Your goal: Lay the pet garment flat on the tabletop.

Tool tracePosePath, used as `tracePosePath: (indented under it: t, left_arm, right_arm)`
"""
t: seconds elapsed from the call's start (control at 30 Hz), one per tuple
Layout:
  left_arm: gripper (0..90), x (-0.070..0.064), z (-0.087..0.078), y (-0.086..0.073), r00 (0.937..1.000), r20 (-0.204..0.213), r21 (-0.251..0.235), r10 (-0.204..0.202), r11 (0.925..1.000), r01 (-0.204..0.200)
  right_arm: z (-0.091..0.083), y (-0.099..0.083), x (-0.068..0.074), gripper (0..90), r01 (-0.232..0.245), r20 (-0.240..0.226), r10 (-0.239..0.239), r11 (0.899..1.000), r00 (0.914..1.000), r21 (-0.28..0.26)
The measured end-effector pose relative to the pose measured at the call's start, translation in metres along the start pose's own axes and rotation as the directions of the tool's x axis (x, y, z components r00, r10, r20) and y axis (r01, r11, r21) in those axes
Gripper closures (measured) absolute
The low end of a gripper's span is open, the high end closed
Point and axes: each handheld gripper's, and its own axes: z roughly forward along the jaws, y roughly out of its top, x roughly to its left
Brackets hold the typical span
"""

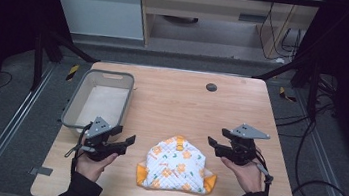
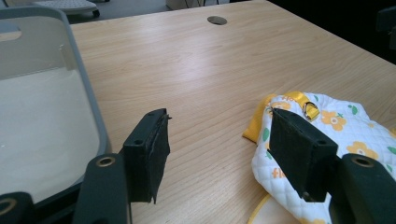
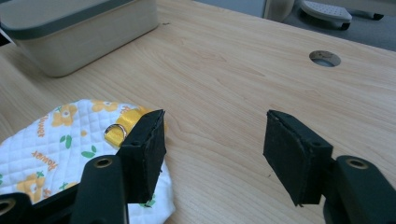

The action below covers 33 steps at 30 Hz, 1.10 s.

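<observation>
We are looking down on a wooden tabletop [image 1: 182, 99] where a quilted cloth [image 1: 176, 164] with orange flowers and yellow trim is lying near the front edge, between our two hands. Our left claw [image 1: 124, 139] is hovering just left of the cloth, its jaws standing wide apart and gripping nothing; in the left gripper view the cloth [image 2: 345, 135] is sitting close by the right jaw, and we cannot tell whether that jaw is touching it. Our right claw [image 1: 215, 146] is hovering just right of the cloth, also spread open and empty; in the right gripper view the cloth [image 3: 60, 135] is lying beside the left jaw, with a small metal ring [image 3: 114, 130] showing on its yellow trim. A grey basket [image 1: 78, 97] is resting at the left side of the tabletop, beyond our left hand [image 1: 94, 161]. A round hole [image 1: 211, 87] is showing in the tabletop toward the far edge.
</observation>
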Motion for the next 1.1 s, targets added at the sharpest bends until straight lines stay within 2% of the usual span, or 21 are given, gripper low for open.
tracePosePath:
  t: [0.37, 0.43, 0.63, 0.97, 1.1]
  left_arm:
    - [37.8, -0.006, 0.022, 0.001, 0.9995, 0.03, 0.031, 0.01, 0.9995, -0.011]
    - [37.9, -0.011, 0.03, 0.0, 0.9989, 0.039, 0.05, 0.024, 0.9984, -0.026]
    - [38.7, -0.017, 0.043, -0.001, 0.9975, 0.063, 0.071, 0.032, 0.9968, -0.036]
    - [40.9, -0.024, 0.059, -0.006, 0.9945, 0.087, 0.113, 0.059, 0.9912, -0.068]
    - [41.9, -0.026, 0.065, -0.011, 0.9926, 0.096, 0.141, 0.075, 0.9861, -0.088]
  right_arm:
    - [0.014, -0.001, 0.006, 43.2, 0.01, -0.03, -0.009, 1.0, 0.9995, 0.028]
    - [0.018, -0.004, 0.007, 44.2, 0.011, -0.041, -0.01, 0.999, 0.9991, 0.042]
    - [0.023, -0.012, 0.007, 45.7, 0.009, -0.059, -0.005, 0.998, 0.9983, 0.065]
    - [0.029, -0.02, 0.009, 47.9, 0.008, -0.077, -0.001, 0.995, 0.997, 0.096]
    - [0.033, -0.024, 0.01, 48.8, 0.029, -0.083, -0.02, 0.993, 0.9964, 0.118]
